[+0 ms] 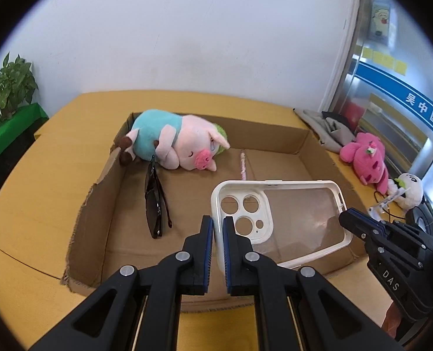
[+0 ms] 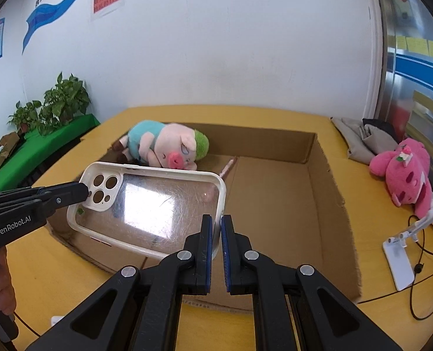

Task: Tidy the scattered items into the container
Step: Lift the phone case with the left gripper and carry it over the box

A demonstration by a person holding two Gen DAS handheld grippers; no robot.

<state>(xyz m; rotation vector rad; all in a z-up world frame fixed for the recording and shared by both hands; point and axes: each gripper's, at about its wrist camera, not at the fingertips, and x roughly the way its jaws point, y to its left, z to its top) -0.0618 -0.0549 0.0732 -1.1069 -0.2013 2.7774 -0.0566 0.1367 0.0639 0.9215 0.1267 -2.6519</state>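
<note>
Nearest the lens, the left hand-held gripper [image 1: 218, 225] is clamped on the camera-hole end of a clear phone case [image 1: 281, 219] with a white rim, and the right hand-held gripper [image 2: 215, 225] is clamped on the case's opposite end, so the case hangs between them above the near part of a shallow cardboard box [image 1: 301, 143]. Inside the box, a plush pig [image 1: 181, 143] in a blue shirt lies on its side against the far wall, folded dark sunglasses [image 1: 155, 204] lie near the box's left wall, and a pink pen [image 1: 242, 166] rests on the box floor, beyond the case. Outside the box, to its right on the yellow surface [image 1: 41, 158], lie a pink plush toy [image 2: 403, 172], grey folded cloth [image 2: 360, 140], and a white phone stand [image 2: 400, 248].
</note>
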